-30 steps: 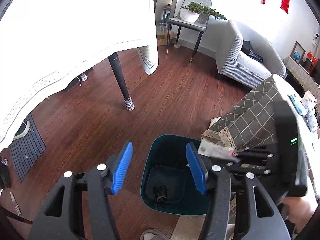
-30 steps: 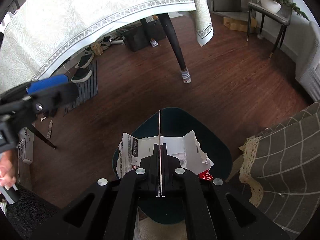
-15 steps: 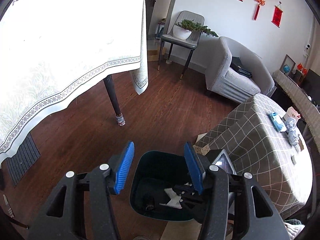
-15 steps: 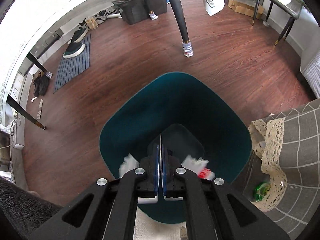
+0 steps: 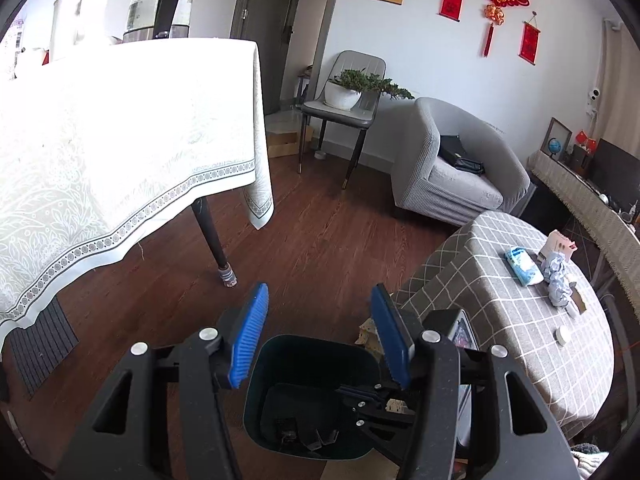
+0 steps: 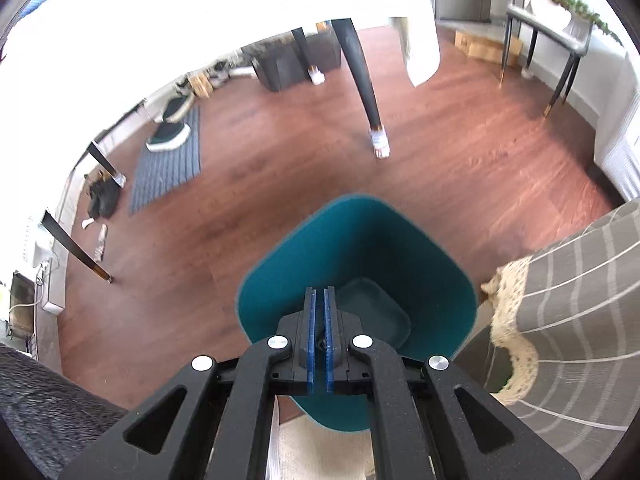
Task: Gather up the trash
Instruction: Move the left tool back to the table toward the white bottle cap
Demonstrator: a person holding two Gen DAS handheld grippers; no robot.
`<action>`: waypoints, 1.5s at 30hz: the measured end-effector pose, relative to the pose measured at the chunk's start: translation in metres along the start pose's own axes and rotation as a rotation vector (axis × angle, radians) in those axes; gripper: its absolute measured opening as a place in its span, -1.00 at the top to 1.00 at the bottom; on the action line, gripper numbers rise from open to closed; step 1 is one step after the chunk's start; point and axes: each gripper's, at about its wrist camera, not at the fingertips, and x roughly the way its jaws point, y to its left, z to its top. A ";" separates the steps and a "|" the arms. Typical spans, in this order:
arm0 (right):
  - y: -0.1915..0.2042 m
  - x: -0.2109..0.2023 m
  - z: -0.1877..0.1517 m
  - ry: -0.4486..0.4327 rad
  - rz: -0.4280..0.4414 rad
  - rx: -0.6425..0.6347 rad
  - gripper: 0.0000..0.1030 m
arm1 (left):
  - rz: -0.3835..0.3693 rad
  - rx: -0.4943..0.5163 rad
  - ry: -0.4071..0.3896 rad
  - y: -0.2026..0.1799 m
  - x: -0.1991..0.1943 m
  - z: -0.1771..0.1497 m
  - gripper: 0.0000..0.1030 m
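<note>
Torn white wrapper gone from right gripper (image 6: 319, 342), now nearly clenched and empty above teal plastic bin (image 6: 436, 248) at lower centre. Left gripper (image 5: 320, 336) spread wide, empty. Crumpled paper balls (image 5: 557, 276) waiting on checked-cloth bench (image 5: 492, 300), right of frame.

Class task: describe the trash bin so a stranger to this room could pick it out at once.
Find the round table with the grey checked cloth. On the wood floor at its edge stands the bin, right below both grippers. It is the only dark teal, open-topped container there.
</note>
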 end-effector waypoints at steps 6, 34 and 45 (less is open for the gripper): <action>-0.004 -0.056 0.005 -0.132 0.001 -0.006 0.93 | -0.013 -0.018 -0.056 -0.013 -0.010 0.012 -0.16; -0.117 -0.254 -0.081 -0.573 -0.249 0.073 -0.60 | -0.183 0.124 -0.038 -0.168 0.027 0.001 -0.33; -0.183 -0.300 -0.143 -0.615 -0.357 0.246 -0.60 | -0.279 0.295 0.067 -0.250 0.056 -0.033 -0.45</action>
